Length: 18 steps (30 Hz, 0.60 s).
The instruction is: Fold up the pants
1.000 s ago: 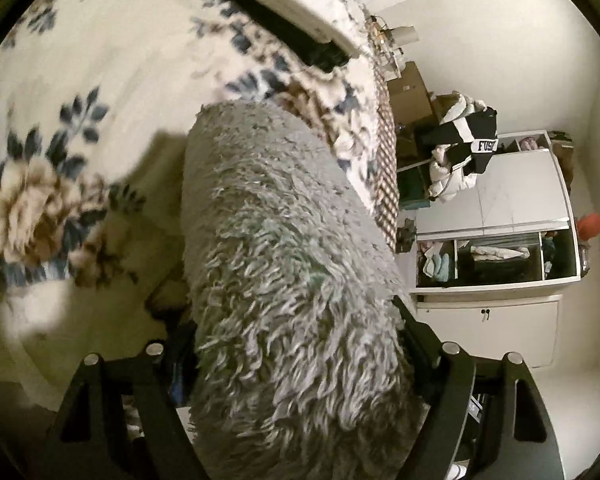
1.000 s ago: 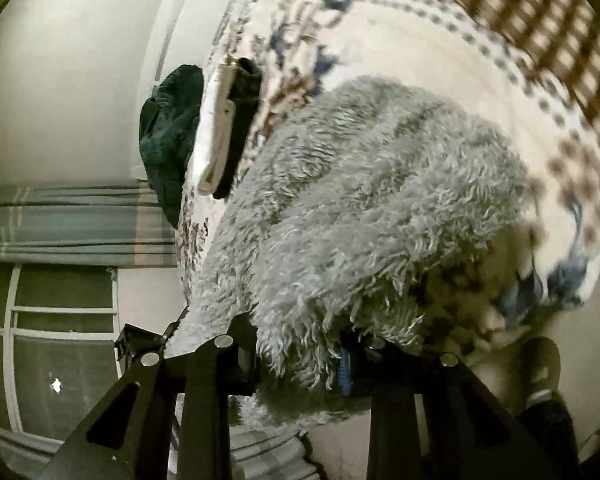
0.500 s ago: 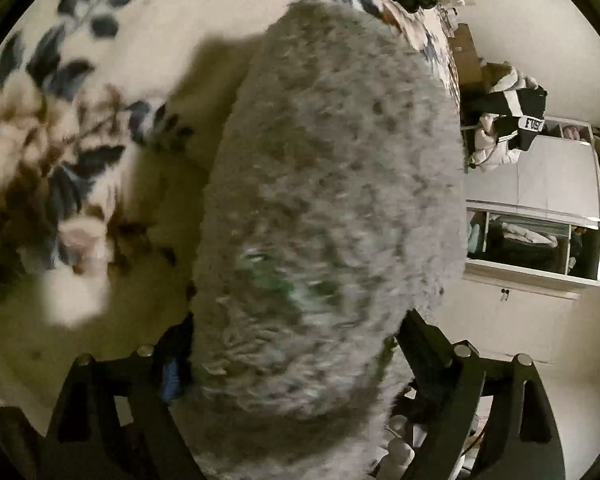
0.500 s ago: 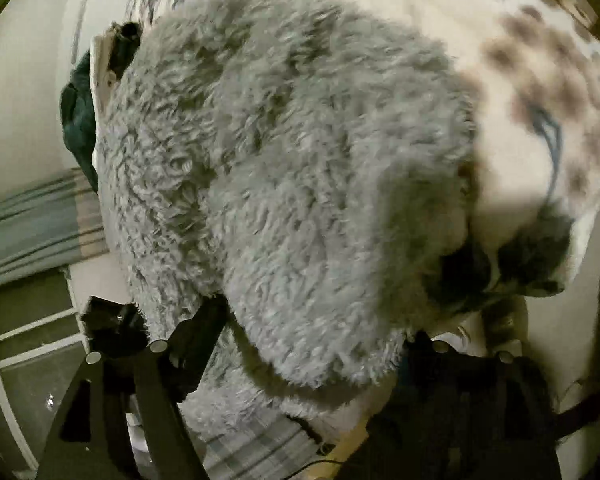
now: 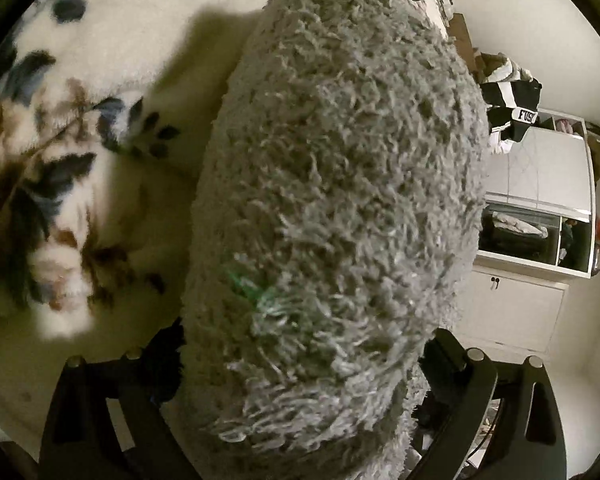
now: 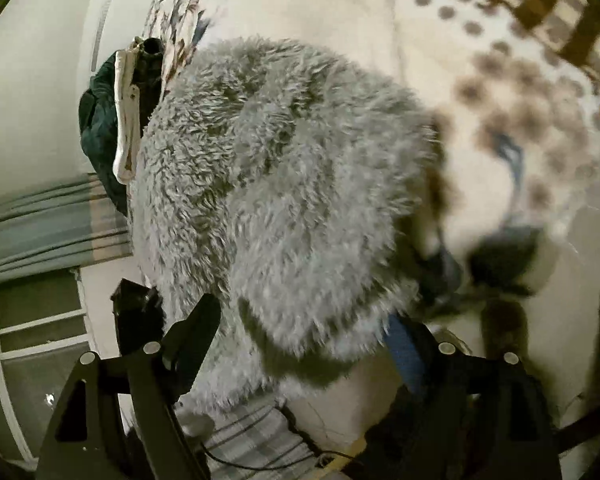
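on the floral blanket [image 5: 112, 12] lie the grey pants [image 5: 340, 200], between the spread jaws of left gripper [image 5: 300, 364] and right gripper [image 6: 304, 328], both just opening.

The pants [image 5: 332, 208] are lying in front of me as a thick, shaggy grey fleece bundle, folded over on themselves into a long rounded roll. They are resting on the floral blanket [image 5: 112, 40] near the bed's edge, with one end hanging slightly over it [image 6: 276, 208].
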Motion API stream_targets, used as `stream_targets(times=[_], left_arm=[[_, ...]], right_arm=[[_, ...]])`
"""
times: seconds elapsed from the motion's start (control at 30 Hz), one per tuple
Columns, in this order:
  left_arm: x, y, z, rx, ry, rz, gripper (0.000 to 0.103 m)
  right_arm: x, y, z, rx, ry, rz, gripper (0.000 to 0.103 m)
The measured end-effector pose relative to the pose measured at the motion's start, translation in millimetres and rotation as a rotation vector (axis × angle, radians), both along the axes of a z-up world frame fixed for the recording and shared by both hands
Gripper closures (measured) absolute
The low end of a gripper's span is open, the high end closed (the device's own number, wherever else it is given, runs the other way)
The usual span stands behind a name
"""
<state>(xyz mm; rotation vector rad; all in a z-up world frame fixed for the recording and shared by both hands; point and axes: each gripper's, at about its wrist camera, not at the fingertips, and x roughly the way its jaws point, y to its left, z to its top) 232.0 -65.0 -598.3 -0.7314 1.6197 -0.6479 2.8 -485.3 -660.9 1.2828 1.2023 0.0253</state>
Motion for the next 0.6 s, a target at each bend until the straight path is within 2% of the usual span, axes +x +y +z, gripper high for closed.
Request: stream_targets(times=[0.07,0.17,0.2,0.23,0.33,0.37,0.47,0.5,0.53,0.57,0.6], left_arm=[[4.6,-1.5,0.2,0.001,0.003,0.002,0.004],[4.9,-1.0,0.9,-0.002,0.005,0.001,0.004],[2.9,-2.0,1.5,-0.001,0.001,-0.003,0.004],[2.3,-2.3,1.2,-0.004,0.000,-0.004,0.004],[2.2,-3.6,-5.5,-0.009,0.010,-0.007,0.001],[2.3,-3.1,-7.8,-0.015,0.018,-0.007,0.001],[2.0,-2.0,-7.2,-0.025,0.012,-0.007,0.001],[1.7,-2.5,-4.7,-0.022,0.001,-0.010,0.001],[1.1,-2.6,-2.2,-0.021,-0.011,-0.011,0.002],[0.3,-3.7,1.1,-0.026,-0.024,-0.015,0.003],[-0.8,-5.0,5.8,-0.025,-0.041,-0.017,0.003]], right_arm=[[-5.7,-7.8,6.2,-0.051,0.030,0.006,0.011],[-9.2,-27.2,8.8,-0.110,0.035,0.001,0.009],[-7.0,-31.1,-0.9,-0.109,0.036,-0.006,0.009],[-3.8,-34.6,-7.1,-0.095,0.036,-0.011,0.009],[20.0,-32.9,-54.5,0.025,0.040,-0.015,0.006],[25.5,-29.9,-60.0,0.044,0.024,-0.015,0.000],[34.5,-25.9,-56.2,0.053,-0.015,0.007,0.000],[36.1,-22.8,-52.2,0.061,-0.034,0.031,0.002],[35.9,-20.8,-50.4,0.069,-0.051,0.036,0.012],[35.8,-16.3,-49.0,0.101,-0.079,0.042,0.032],[36.6,-12.3,-48.5,0.107,-0.076,0.046,0.037]])
